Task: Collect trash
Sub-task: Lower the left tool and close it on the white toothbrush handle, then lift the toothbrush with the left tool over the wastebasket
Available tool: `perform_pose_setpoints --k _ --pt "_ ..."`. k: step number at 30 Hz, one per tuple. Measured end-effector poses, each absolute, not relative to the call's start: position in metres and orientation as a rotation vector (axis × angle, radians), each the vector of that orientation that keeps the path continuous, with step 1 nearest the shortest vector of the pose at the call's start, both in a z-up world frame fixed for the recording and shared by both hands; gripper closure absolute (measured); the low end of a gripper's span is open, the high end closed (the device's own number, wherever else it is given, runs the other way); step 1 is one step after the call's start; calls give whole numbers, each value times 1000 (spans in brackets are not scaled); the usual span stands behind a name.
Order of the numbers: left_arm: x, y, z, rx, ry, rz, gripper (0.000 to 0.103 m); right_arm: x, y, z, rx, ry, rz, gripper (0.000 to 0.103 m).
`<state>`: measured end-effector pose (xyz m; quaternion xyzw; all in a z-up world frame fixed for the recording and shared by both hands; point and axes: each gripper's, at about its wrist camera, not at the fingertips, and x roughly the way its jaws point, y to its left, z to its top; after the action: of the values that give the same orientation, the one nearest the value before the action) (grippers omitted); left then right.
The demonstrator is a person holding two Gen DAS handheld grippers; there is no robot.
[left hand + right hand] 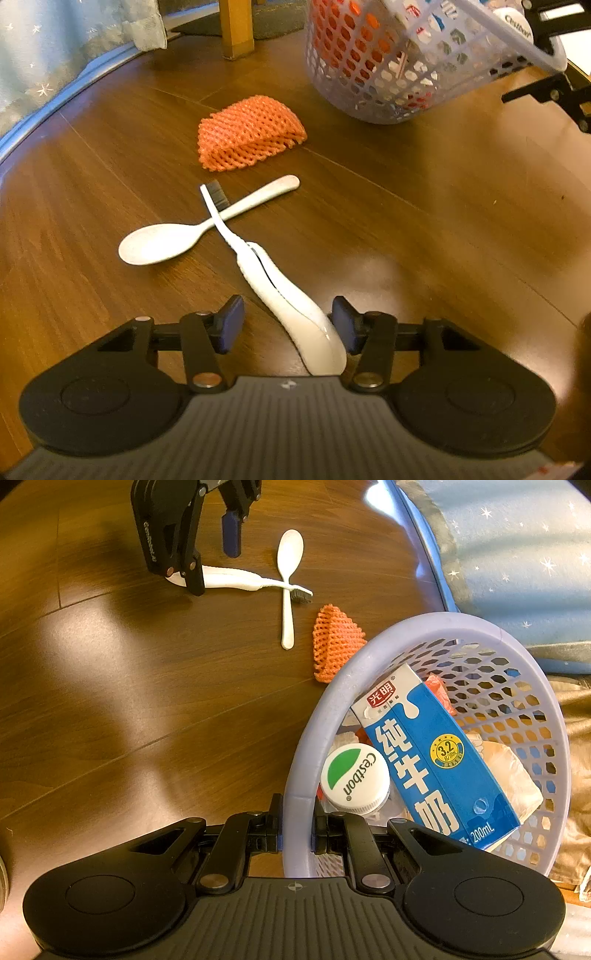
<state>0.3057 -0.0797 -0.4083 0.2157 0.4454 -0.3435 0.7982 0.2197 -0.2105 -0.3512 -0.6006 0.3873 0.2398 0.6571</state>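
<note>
Toothbrush (258,269) lies on the wooden floor (424,221), bristles pointing toward the orange foam net (251,133), neck crossing a white spoon (184,232). Left gripper (288,325) straddles its partly hidden handle, fingers apart. Right gripper (297,830) pinches the basket (369,657) rim.

The dark brown wooden floor (424,206) is smooth and glossy, throwing back soft light. On it lie a glossy white plastic toothbrush (295,306), a matt cream plastic spoon (159,242) and a rough orange foam net sleeve (251,133). The pale lilac perforated plastic basket (303,775) holds a smooth blue-and-white paper milk carton (443,768).
</note>
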Motion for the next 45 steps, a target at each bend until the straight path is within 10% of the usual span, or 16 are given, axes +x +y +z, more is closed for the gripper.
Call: perform_pose_setpoints --k 15,45 --pt "303 -67 -411 510 986 -750 83 214 -213 -353 -1354 879 540 94" --pt "318 -75 -415 442 959 -706 82 214 -209 -358 -1350 879 540 94"
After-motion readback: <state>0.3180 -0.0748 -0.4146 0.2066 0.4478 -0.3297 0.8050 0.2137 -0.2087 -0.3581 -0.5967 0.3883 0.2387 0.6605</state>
